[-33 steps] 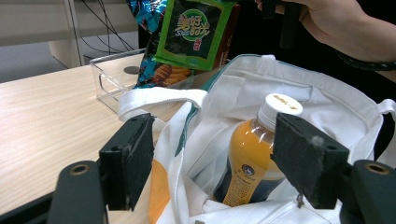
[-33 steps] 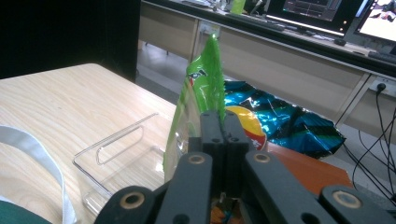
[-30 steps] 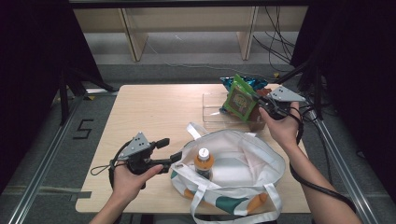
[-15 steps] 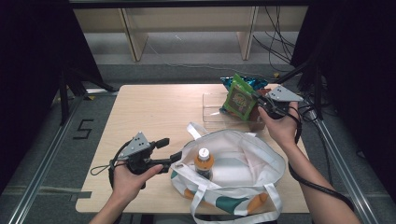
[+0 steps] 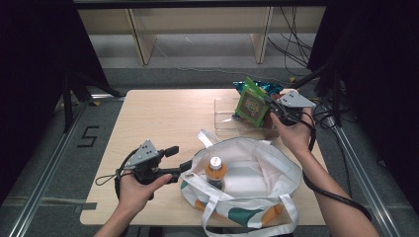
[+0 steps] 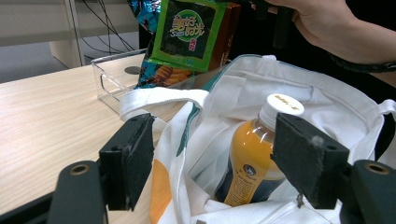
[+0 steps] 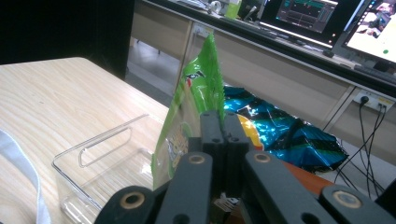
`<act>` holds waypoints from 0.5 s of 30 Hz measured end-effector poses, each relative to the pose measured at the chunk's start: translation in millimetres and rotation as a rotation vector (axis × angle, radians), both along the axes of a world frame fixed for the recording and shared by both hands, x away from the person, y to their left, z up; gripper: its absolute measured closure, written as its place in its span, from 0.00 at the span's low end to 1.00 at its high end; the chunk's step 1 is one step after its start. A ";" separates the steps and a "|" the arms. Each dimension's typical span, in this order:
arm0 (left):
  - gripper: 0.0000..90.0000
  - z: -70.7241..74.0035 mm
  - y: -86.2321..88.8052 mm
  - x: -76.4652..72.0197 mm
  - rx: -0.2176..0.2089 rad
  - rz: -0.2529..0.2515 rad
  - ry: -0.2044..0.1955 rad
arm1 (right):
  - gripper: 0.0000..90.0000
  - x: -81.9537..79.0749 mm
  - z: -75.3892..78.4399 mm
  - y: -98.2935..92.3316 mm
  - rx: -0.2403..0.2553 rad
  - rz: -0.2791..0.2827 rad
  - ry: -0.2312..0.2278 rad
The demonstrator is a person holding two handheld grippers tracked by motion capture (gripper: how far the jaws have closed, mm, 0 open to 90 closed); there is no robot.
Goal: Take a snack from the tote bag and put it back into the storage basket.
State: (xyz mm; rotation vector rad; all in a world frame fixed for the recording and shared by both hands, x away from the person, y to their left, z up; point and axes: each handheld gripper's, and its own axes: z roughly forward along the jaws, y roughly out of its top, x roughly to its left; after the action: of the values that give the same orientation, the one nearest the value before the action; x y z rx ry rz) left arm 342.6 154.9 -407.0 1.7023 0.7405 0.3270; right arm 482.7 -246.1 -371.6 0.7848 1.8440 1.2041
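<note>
A white tote bag [image 5: 257, 168] lies open on the wooden table [image 5: 163, 118], with an orange juice bottle [image 5: 216, 171] upright inside it. My left gripper [image 5: 180, 159] is open at the bag's left rim. In the left gripper view the bag's edge [image 6: 187, 140] and the bottle [image 6: 250, 158] lie between the wide pads [image 6: 135, 158], which do not press on them. My right gripper [image 5: 271, 109] is shut on a green snack packet [image 5: 251, 104], held upright over a clear plastic tray [image 5: 225, 118]. In the right gripper view the jaws are closed on the packet's [image 7: 198, 88] edge.
A blue foil packet [image 5: 264, 88] lies behind the tray at the table's far right; it is also in the right gripper view [image 7: 289, 130]. The clear tray [image 7: 93, 158] stands beside a bag strap [image 7: 16, 168]. Shelving and cables lie beyond the table.
</note>
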 end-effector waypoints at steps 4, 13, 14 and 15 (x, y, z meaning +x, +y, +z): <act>0.32 -0.2 0.0 -0.4 0.010 0.005 0.005 | 1.00 0.2 0.9 1.4 -0.001 -0.004 -0.003; 0.32 0.1 0.1 -0.2 0.007 0.005 0.004 | 1.00 2.6 3.5 6.1 -0.001 -0.007 -0.012; 0.32 0.0 0.4 0.0 0.005 0.002 0.003 | 1.00 3.7 3.3 5.9 -0.001 -0.004 -0.013; 0.32 -0.2 0.4 0.4 -0.001 -0.004 -0.001 | 1.00 4.4 2.9 5.8 -0.006 -0.009 -0.022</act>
State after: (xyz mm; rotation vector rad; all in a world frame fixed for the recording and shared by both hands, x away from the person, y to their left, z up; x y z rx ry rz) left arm 343.1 155.3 -407.3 1.7026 0.7369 0.3247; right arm 487.0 -240.3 -368.7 0.7730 1.8236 1.1965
